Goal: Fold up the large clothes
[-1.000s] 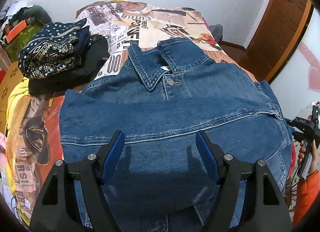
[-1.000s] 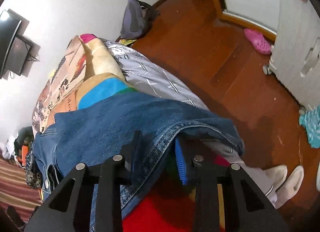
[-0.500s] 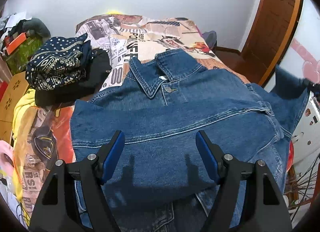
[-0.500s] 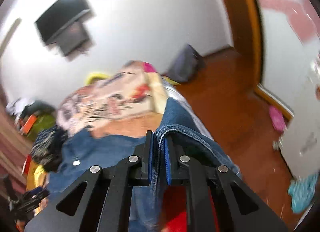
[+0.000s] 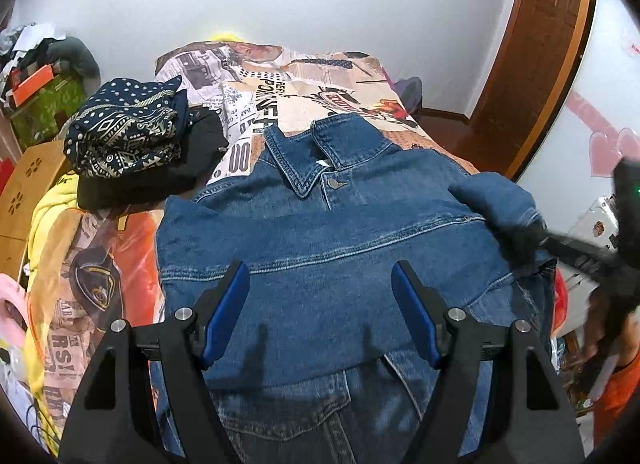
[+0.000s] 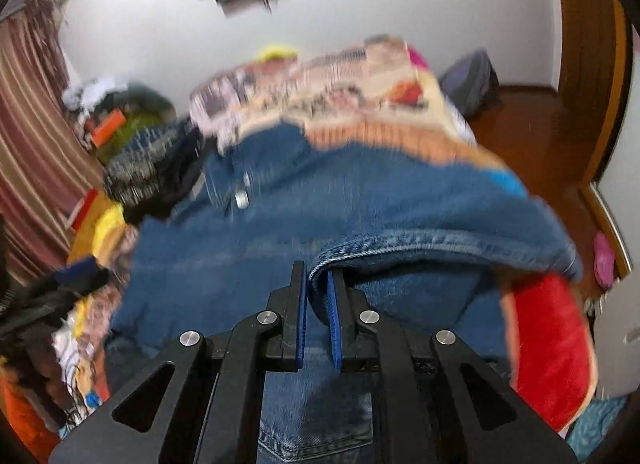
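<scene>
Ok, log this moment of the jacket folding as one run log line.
stage: folding sleeve inward | left gripper: open, above denim jacket | right gripper: shut on sleeve hem, over jacket body | bed: jacket lies collar away

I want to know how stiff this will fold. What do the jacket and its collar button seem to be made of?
Jacket: looks like blue denim, matte, with faded seams and pale topstitching. Button: probably metal, judging by its dull silvery shine. The right gripper is shut on a stitched edge; the left gripper is open.

Blue denim jacket, newspaper-print bedspread, navy-and-gold patterned cloth, blue-padded black fingers.
</scene>
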### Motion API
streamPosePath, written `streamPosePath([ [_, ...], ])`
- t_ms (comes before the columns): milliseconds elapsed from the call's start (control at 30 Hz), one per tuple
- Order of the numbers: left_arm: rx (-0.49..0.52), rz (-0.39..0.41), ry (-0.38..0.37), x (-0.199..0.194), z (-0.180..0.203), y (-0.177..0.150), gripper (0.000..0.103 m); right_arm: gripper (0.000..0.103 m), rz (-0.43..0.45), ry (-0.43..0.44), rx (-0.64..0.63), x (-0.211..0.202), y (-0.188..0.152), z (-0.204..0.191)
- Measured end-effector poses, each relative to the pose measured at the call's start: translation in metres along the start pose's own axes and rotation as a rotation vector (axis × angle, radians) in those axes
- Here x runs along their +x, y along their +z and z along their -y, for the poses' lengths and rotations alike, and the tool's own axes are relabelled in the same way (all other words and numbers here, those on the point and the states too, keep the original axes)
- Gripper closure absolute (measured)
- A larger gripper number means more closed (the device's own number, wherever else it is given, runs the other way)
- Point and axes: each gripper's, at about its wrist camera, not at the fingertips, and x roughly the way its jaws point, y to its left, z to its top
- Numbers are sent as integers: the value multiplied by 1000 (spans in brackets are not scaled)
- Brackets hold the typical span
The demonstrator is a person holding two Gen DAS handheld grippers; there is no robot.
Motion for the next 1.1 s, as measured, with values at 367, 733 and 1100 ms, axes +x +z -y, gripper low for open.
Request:
streamPosePath([
  [367,41,13,30,-7,12,-6,31,83,27,17,34,-45,9,8],
  [733,29,23,8,5,35,16,31,53,170,-87,266,-65,17,77],
  [1100,45,-31,7,36,49,21,31,53,67,4,598,-16,-2,149],
])
